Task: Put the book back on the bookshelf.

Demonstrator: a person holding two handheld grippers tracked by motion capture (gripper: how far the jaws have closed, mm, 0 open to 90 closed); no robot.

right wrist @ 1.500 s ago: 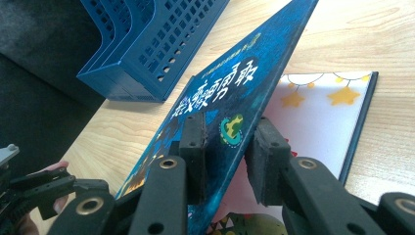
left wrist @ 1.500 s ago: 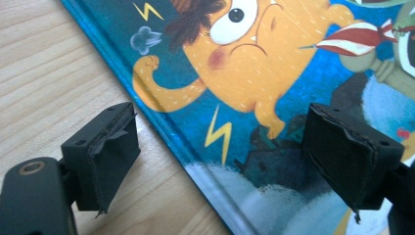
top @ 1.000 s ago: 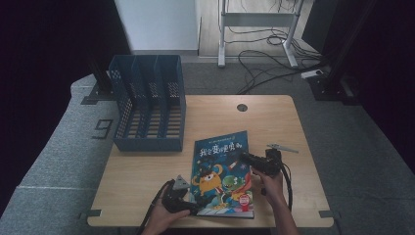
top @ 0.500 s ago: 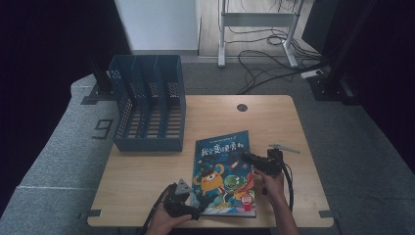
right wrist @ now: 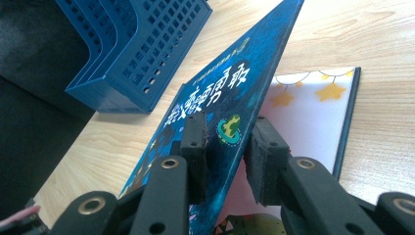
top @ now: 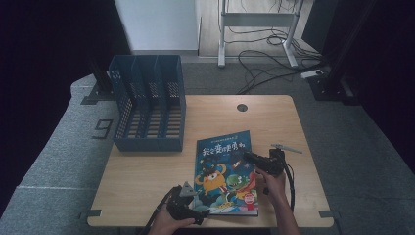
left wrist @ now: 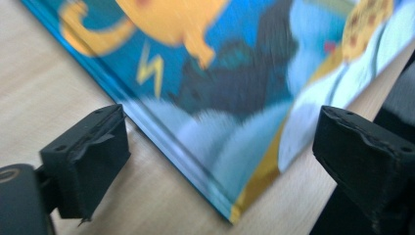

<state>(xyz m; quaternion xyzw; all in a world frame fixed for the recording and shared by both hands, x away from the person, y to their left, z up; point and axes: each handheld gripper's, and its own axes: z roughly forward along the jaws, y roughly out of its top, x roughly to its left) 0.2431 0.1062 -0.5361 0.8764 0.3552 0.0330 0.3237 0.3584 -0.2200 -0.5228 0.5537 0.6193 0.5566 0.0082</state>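
Observation:
A blue picture book (top: 225,171) with cartoon monsters lies on the wooden table (top: 147,171). My right gripper (top: 248,157) is at its right edge. In the right gripper view it (right wrist: 229,125) is shut on the front cover (right wrist: 215,93) and holds it tilted up off a white starry page (right wrist: 313,112). My left gripper (top: 199,213) sits at the book's near left corner. Its jaws have just been opening and stand wide (left wrist: 222,117), one on each side of the corner (left wrist: 220,73), touching nothing.
A blue slotted file rack (top: 147,112) stands at the table's back left and also shows in the right gripper view (right wrist: 142,44). A thin pen-like object (top: 286,148) lies right of the right gripper. A round cable hole (top: 242,107) is near the far edge.
My left gripper has edged slightly toward the table's front edge by the book's corner. The right gripper and the book look unchanged.

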